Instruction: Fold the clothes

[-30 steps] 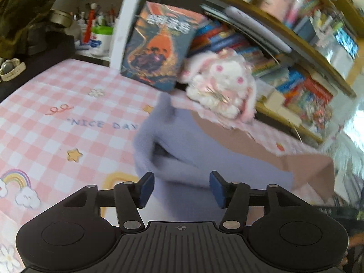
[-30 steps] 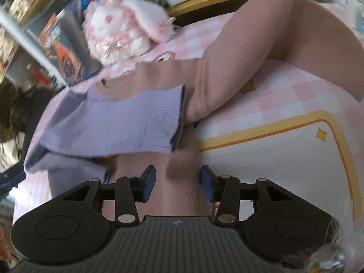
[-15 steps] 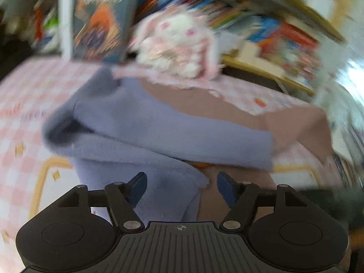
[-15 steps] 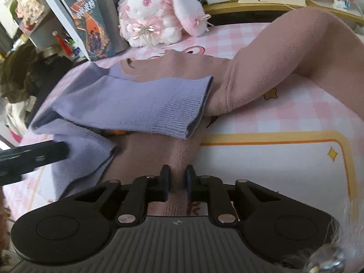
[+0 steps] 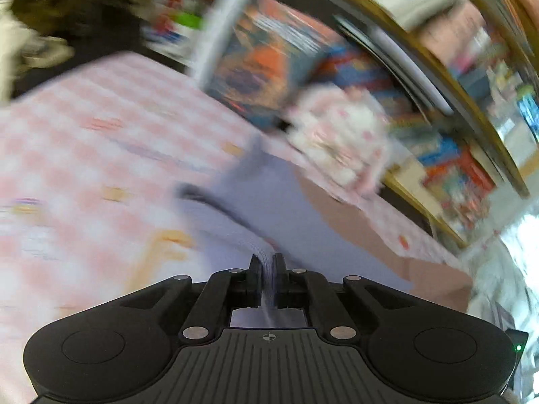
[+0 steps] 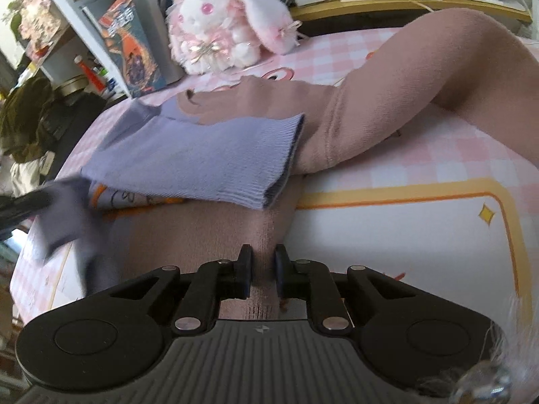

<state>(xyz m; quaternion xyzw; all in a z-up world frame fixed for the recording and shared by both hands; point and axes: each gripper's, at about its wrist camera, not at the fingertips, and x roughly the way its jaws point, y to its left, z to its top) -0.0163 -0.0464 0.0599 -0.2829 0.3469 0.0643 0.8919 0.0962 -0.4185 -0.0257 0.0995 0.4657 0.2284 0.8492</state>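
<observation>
Checked cloth (image 6: 421, 155) bears 1 sweater (image 6: 209, 155) (2-toned), 2 grippers (image 5: 267, 261) (image 6: 260, 254) clamping.

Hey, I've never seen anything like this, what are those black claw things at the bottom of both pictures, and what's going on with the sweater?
Those are two handheld pincers a person squeezes, each carrying its own wide-angle camera looking along its fingers. One picture comes from the left gripper, one from the right gripper. A purple-and-pink sweater lies on a pink checkered cloth, with a plush bunny and bookshelves behind. The left pincer is shut on the sweater's purple edge, the right on its pink hem. The left picture is blurred.
</observation>
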